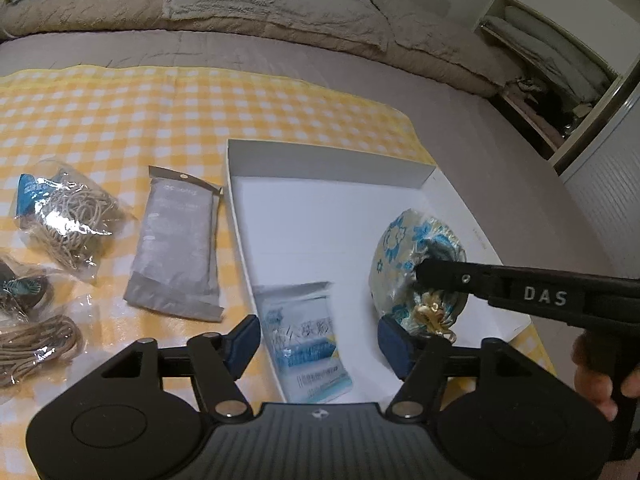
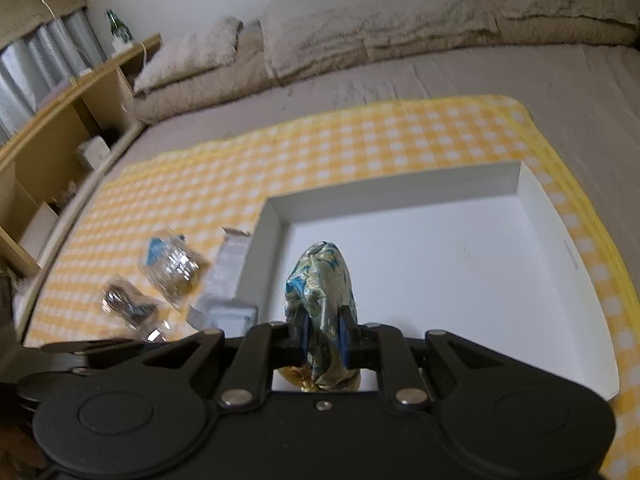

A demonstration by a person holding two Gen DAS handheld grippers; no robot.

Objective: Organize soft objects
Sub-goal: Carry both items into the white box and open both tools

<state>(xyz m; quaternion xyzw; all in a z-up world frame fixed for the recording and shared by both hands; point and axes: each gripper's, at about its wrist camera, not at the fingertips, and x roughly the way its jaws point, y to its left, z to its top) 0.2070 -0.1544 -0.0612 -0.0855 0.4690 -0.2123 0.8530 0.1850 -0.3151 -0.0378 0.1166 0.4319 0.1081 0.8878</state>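
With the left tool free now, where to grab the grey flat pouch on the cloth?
Take the grey pouch across its narrow width at mid-length, coming straight down. It lies flat with its long axis running away from the camera; the white box wall crowds its right edge, so keep the left tool fingers clear.

Left gripper hangs wide open over the shallow white cardboard box. Inside, a clear plastic packet with blue print, and the right gripper clamping a blue-flowered satin pouch.
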